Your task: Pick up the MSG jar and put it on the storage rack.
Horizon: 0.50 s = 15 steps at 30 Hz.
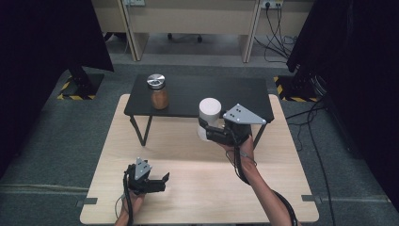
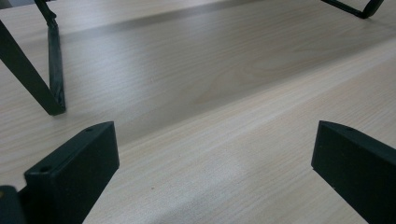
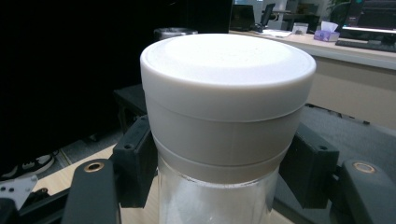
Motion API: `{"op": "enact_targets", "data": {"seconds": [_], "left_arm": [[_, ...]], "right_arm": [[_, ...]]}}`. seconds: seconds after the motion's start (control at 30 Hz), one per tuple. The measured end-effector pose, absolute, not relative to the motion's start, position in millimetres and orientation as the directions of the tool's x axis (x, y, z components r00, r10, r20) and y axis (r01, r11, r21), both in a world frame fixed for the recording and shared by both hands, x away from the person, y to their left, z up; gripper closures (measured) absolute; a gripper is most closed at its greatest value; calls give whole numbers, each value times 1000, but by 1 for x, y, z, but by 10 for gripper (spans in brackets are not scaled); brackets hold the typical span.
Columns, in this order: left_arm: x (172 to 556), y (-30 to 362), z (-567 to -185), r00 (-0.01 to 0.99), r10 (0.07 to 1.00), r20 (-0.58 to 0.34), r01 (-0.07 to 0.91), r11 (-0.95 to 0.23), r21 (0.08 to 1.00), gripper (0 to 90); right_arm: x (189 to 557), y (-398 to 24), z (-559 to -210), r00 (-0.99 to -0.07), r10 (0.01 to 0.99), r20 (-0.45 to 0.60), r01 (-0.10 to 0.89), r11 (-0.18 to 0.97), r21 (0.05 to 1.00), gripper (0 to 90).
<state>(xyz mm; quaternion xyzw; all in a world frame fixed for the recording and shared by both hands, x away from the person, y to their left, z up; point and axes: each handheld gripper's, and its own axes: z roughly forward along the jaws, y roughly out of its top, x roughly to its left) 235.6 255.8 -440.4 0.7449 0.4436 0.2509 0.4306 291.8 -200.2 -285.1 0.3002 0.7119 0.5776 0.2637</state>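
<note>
White-lidded jar [image 3: 228, 116] sitting clamped in right tongs [image 1: 212, 132], jaws pinching just under lid, held above counter [image 1: 197, 188] beside black shelf [image 1: 226, 94]. Left tongs [image 1: 162, 181] resting apart, empty. Risk: smooth glass slipping, jar tipping, knocking brown jar [image 1: 159, 92].

A light wooden table [image 1: 197, 197] carried a low black metal-legged shelf [image 1: 226, 89]; on that shelf stood a brown-filled, silver-lidded glass jar [image 1: 158, 92].
</note>
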Motion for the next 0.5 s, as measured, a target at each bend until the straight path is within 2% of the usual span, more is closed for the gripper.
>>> {"op": "enact_targets", "data": {"seconds": [0.5], "left_arm": [[235,255,-440,484,875,-9,445,-237,864,0]], "right_arm": [[318,-186,-270,-698,716,10,153,135,979,355]]}}
